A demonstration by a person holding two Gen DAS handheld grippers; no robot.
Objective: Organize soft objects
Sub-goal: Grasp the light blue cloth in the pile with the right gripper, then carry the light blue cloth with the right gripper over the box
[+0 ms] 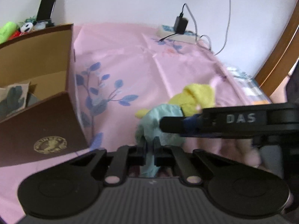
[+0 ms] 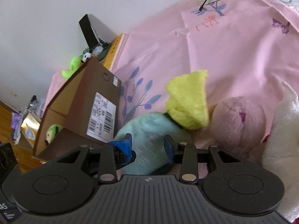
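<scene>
Gripping the pale-green and yellow soft toy from two sides, near the open cardboard box on the left. Right gripper jaws half-closed, pressing its green body; left gripper jaws nearly together, pinching a fold. Two holds likely steady a floppy load on the pink bedsheet.

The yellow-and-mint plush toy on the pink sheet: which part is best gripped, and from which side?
Probably the mint body of the plush toy: it is the broadest soft part. The right claw already straddles it from the near side, and the left claw pinches its lower edge. The yellow hood looks like a loose flap, likely to slip. The pink plush ball crowds the right side.
</scene>
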